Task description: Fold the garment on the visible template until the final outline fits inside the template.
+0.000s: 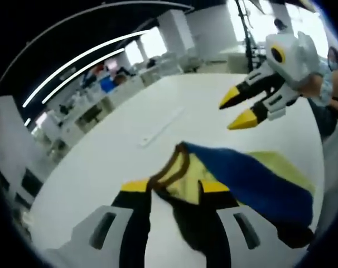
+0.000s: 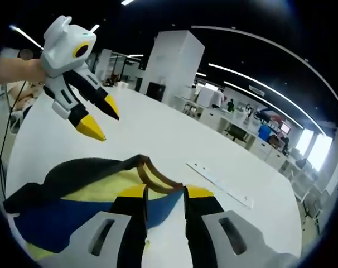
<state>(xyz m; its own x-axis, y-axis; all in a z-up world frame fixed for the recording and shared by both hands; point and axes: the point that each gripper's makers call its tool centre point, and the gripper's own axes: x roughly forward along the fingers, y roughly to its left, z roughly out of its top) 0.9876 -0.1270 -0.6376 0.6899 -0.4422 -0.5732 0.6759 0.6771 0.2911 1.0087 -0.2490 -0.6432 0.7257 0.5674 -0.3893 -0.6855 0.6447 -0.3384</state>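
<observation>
A garment in yellow, blue and black with a brown-trimmed neckline lies crumpled on the white table. My left gripper is open, its yellow-tipped jaws framing the neckline from above. Up at the right, a hand holds my right gripper open and empty in the air past the cloth. In the right gripper view the same garment lies under my open right gripper. There the left gripper hangs open and empty at the upper left. I cannot tell whether either gripper touches the fabric.
A thin white strip lies flat on the table beyond the garment, and it appears as the strip in the right gripper view. Office desks and a white pillar stand behind the table. A dark stand rises at the far side.
</observation>
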